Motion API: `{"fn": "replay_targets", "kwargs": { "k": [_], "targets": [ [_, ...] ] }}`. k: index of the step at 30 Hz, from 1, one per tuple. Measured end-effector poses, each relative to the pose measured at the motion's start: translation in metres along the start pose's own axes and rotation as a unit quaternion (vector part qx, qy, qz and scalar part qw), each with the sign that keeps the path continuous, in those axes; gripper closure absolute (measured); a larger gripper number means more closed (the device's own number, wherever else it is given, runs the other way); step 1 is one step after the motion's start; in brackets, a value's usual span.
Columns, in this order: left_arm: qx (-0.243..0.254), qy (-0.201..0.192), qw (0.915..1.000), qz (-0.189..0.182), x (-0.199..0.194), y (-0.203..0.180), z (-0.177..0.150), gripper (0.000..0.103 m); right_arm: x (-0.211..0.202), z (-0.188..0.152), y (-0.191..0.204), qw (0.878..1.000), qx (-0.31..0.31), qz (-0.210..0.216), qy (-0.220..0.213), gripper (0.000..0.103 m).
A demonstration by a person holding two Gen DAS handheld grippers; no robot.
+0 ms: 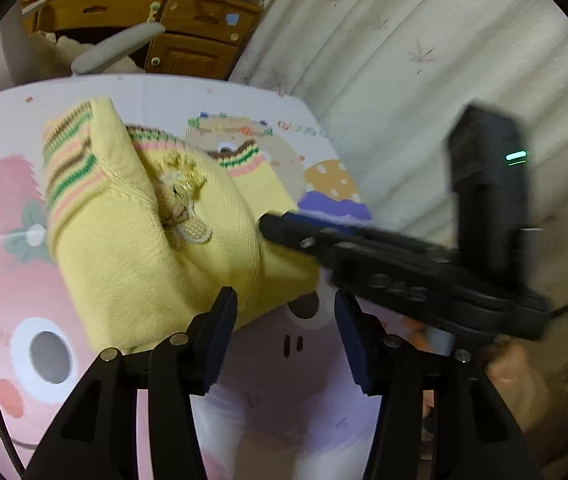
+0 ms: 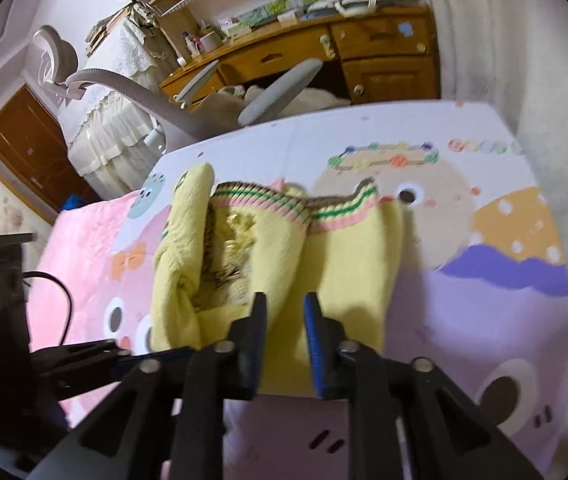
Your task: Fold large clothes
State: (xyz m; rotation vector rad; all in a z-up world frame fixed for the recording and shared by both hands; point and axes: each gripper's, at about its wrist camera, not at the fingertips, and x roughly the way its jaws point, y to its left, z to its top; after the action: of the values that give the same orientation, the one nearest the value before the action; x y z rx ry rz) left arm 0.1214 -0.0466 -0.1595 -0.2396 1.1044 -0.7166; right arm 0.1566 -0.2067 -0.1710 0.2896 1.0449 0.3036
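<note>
A yellow knit sweater (image 1: 132, 256) with striped pink, green and brown cuffs lies folded into a thick bundle on a cartoon-printed play mat (image 1: 292, 400). It also shows in the right wrist view (image 2: 340, 256). My left gripper (image 1: 286, 312) is open at the bundle's near edge, its left finger against the fabric. My right gripper (image 2: 284, 316) is open over the sweater's near edge with cloth between the jaws. In the left wrist view the right gripper (image 1: 280, 226) reaches in from the right and touches the sweater's side.
A wooden desk (image 2: 384, 48) and a grey office chair (image 2: 280, 92) stand beyond the mat's far edge. A pale leaf-print curtain (image 1: 424, 60) hangs along the right side. A pink blanket (image 2: 84, 240) lies left of the mat.
</note>
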Motion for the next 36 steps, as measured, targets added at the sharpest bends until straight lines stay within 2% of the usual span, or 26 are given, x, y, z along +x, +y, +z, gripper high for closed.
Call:
{"fn": "replay_targets", "kwargs": {
  "k": [3,5,11,16,18,21,22,23,24,26,32,36],
  "targets": [
    [0.011,-0.027,0.9986,0.044,-0.018,0.005,0.005,0.053,0.003,0.003,-0.004,0.999,0.035,0.033,-0.002,0.067],
    [-0.005,-0.05,0.9965,0.068,-0.027,0.022,0.013,0.053,0.005,0.007,-0.008,0.997,0.061,0.047,-0.004,0.066],
    [-0.088,-0.071,0.9873,0.111,-0.025,0.072,0.036,0.053,0.023,0.017,-0.019,0.992,0.107,0.062,0.015,0.066],
    [-0.096,-0.052,0.9872,0.116,-0.002,0.078,0.059,0.052,0.039,0.02,-0.031,0.985,0.145,0.087,0.034,0.066],
    [-0.085,-0.034,0.9874,0.129,0.01,0.07,0.067,0.052,0.047,0.02,-0.035,0.98,0.16,0.109,0.046,0.066],
    [-0.07,-0.005,0.9844,0.162,0.028,0.066,0.076,0.053,0.054,0.02,-0.034,0.978,0.161,0.12,0.052,0.066],
    [-0.058,0.005,0.9825,0.177,0.034,0.063,0.078,0.059,0.055,0.02,-0.033,0.979,0.158,0.121,0.052,0.067],
    [-0.045,0.009,0.9804,0.191,0.036,0.06,0.078,0.083,0.055,0.021,-0.031,0.979,0.153,0.122,0.049,0.069],
    [-0.03,0.014,0.979,0.201,0.039,0.058,0.078,0.089,0.053,0.021,-0.028,0.982,0.143,0.12,0.039,0.072],
    [-0.023,0.014,0.9792,0.201,0.038,0.056,0.079,0.092,0.051,0.023,-0.021,0.987,0.119,0.101,0.03,0.088],
    [-0.03,-0.008,0.9878,0.152,0.022,0.051,0.081,0.095,0.038,0.025,-0.002,0.998,0.043,0.049,-0.01,0.091],
    [-0.007,-0.034,0.9936,0.108,0.006,0.03,0.084,0.095,0.022,0.024,0.013,0.999,-0.022,0.008,-0.047,0.092]
  ]
}}
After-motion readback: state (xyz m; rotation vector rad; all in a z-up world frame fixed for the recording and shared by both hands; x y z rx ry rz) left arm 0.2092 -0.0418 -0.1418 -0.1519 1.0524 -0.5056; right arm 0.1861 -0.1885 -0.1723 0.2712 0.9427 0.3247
